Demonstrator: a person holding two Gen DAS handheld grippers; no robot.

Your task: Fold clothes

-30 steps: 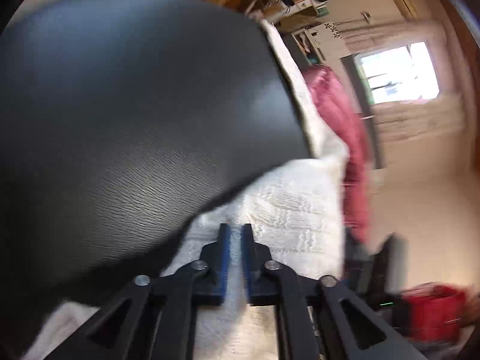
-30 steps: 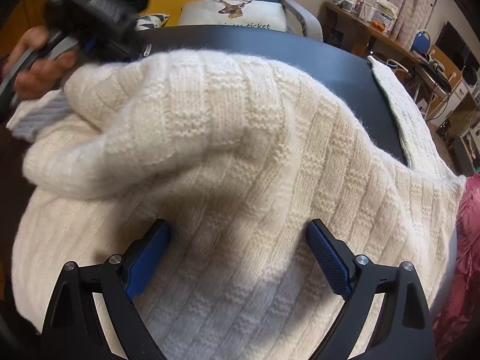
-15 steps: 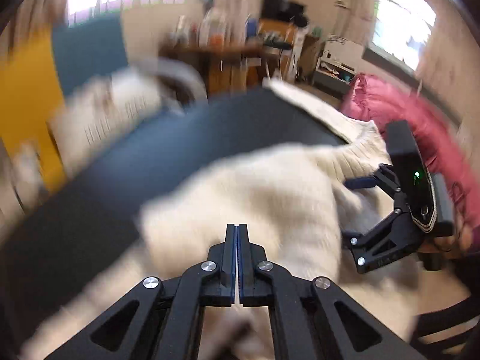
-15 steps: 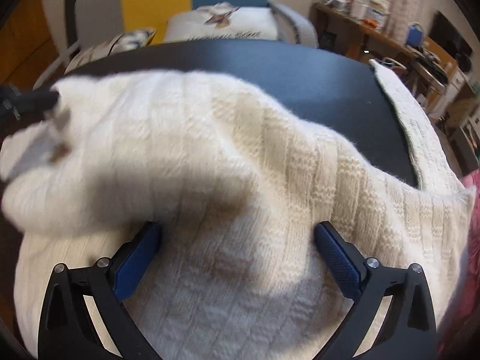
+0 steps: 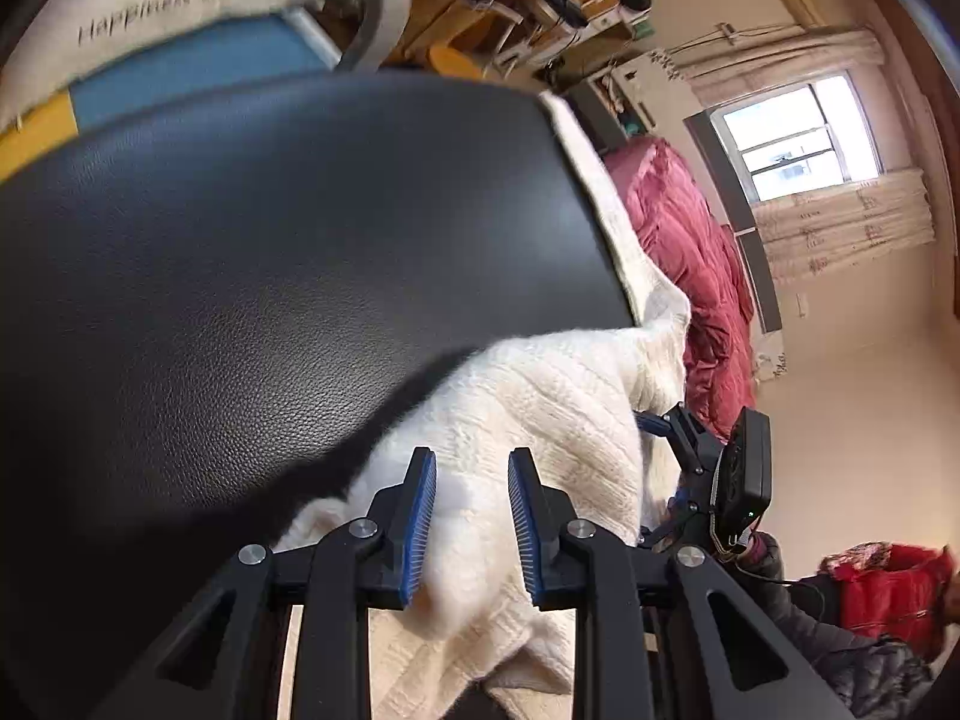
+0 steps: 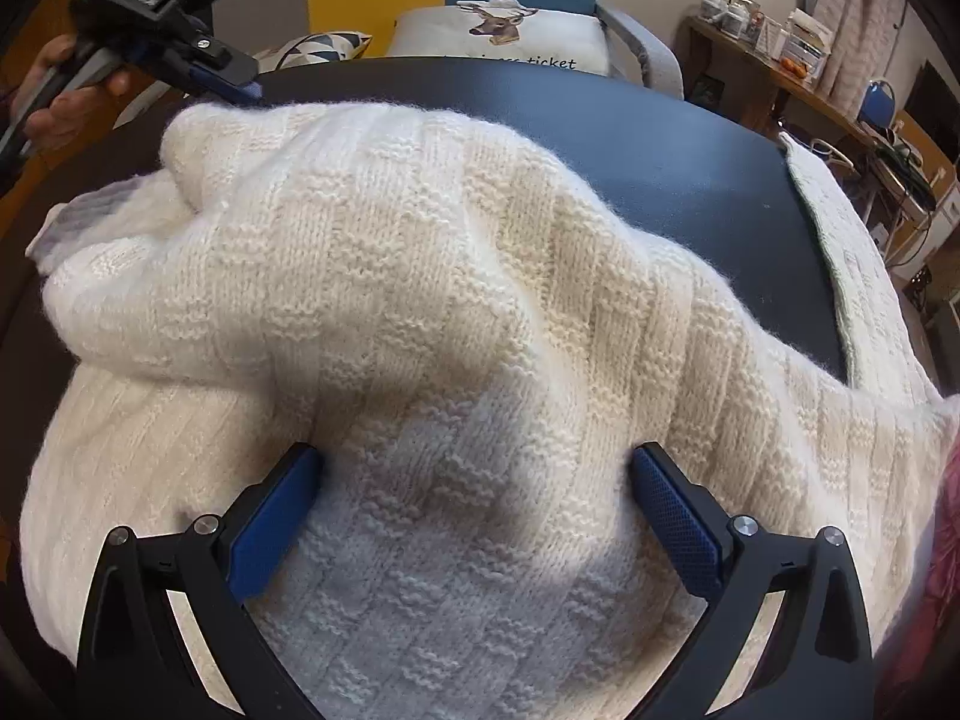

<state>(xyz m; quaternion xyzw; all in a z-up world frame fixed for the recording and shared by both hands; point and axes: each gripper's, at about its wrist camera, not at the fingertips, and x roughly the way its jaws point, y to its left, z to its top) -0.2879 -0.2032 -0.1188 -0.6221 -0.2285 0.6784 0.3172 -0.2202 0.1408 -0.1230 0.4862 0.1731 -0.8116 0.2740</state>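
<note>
A cream knitted sweater lies bunched on the black worktop, one fold humped up over the rest. The right hand-held gripper stands spread to its widest just above the knit, blue pads on either side of a raised ridge, not pinching it. The left hand-held gripper is opening, with sweater fabric between its pads but not gripped. A pink-red quilt lies beyond the worktop's far edge.

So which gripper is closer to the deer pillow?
Left. The left gripper is at the sweater's far edge, nearer the deer pillow; its jaws are opening. The right gripper sits wide open over the near part.
</note>
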